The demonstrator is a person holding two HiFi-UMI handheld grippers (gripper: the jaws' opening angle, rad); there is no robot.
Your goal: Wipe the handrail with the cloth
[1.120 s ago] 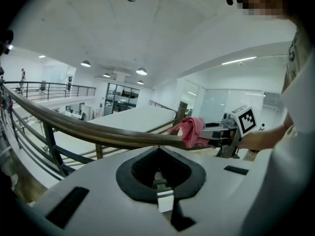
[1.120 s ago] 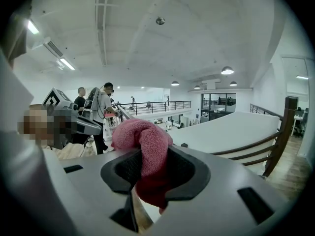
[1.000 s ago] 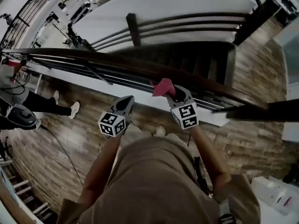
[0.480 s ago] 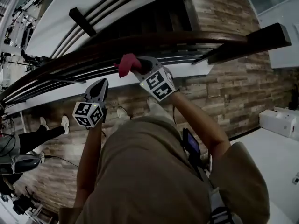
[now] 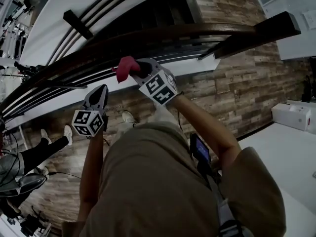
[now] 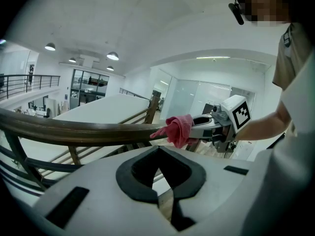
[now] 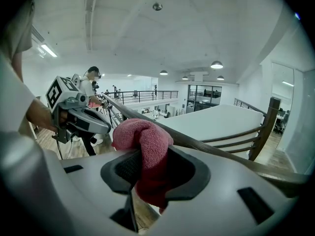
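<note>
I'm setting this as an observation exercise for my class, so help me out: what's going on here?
A person stands at a dark wooden handrail with a gripper in each hand. The right gripper is shut on a pink cloth and holds it up against the rail, apparently in contact, as if wiping. The left gripper is shut with nothing in it, held lower and clear of the rail.

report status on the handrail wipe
Right gripper shut on pink cloth, at the handrail. Left gripper shut, empty, short of it. Nothing seen blocking the rail.
</note>
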